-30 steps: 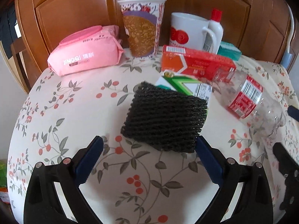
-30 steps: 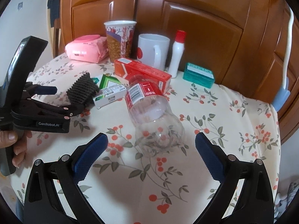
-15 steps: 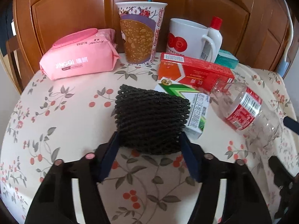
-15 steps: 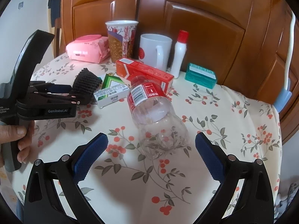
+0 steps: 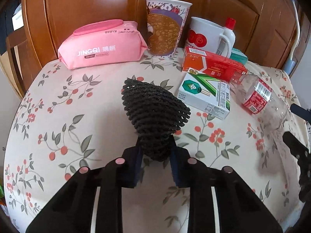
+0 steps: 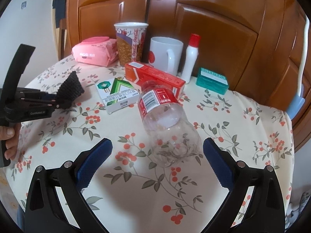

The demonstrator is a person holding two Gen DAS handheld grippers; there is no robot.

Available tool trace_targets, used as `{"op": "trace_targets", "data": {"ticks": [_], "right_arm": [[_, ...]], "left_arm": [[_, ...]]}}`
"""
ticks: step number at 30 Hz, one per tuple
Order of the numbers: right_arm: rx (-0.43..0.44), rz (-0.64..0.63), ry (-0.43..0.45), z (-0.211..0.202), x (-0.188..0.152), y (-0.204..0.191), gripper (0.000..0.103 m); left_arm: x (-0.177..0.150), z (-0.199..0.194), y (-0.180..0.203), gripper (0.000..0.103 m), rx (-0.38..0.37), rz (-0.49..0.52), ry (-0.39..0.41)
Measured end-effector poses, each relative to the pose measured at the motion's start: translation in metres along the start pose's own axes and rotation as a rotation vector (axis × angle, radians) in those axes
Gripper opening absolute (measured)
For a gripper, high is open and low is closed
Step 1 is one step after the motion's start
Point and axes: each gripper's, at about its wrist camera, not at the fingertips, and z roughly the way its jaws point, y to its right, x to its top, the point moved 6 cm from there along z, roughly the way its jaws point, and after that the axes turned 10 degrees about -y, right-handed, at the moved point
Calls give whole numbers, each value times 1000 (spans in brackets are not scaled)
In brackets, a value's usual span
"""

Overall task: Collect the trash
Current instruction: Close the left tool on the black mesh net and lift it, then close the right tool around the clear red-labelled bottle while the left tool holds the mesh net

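My left gripper (image 5: 155,153) is shut on a black foam net sleeve (image 5: 154,112) and holds it lifted above the floral tablecloth; the sleeve is squeezed to a cone. From the right wrist view the same sleeve (image 6: 71,89) sticks out of the left gripper (image 6: 56,101) at the left. My right gripper (image 6: 157,155) is open, its fingers either side of the base of an empty clear plastic bottle (image 6: 165,120) with a red label, lying on its side. The bottle (image 5: 260,101) also shows in the left wrist view.
On the table (image 6: 223,174): a green-white box (image 6: 118,95), a red box (image 6: 153,76), a pink wipes pack (image 6: 93,53), a paper cup (image 6: 131,42), a white mug (image 6: 166,53), a small white bottle (image 6: 191,56), a teal tin (image 6: 211,80). Wooden cabinet doors stand behind.
My left gripper has closed on the black net sleeve and lifted it off the green-white box, back and up. My right gripper has stayed open around the bottle's base.
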Motion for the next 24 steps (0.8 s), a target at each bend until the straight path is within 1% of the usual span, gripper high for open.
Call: {"op": "trace_targets", "data": {"ticks": [1,11,14,16,17,18,22,23,24], "right_arm": [[-2,0,1,1,2,0,97],[-9,-40,-19,22,25,2,97],[-5,-58,-29,31,32,4,97],[-2,-63,-49,38,36,5,95],[6,-61,-60,42,38,5,91],[7,-57,-68,45,38,6,84],[5,-32,-75,47,37,4,75],[2,-24,-80,47,35,4,69],[5,-14,-83,46,34,3,69]], "left_arm": [[-1,-1,1,20,-10,0,2],[-9,-5,19,20,-38,21,9],[-11,-6,21,20,-29,29,14],[-11,-6,22,20,-32,26,13],[-11,-6,22,20,-33,25,12],[-11,-7,23,20,-32,26,11],[-11,-5,24,20,-30,24,10],[-10,-5,24,20,-27,23,10],[-9,-4,24,20,-24,21,10]]}}
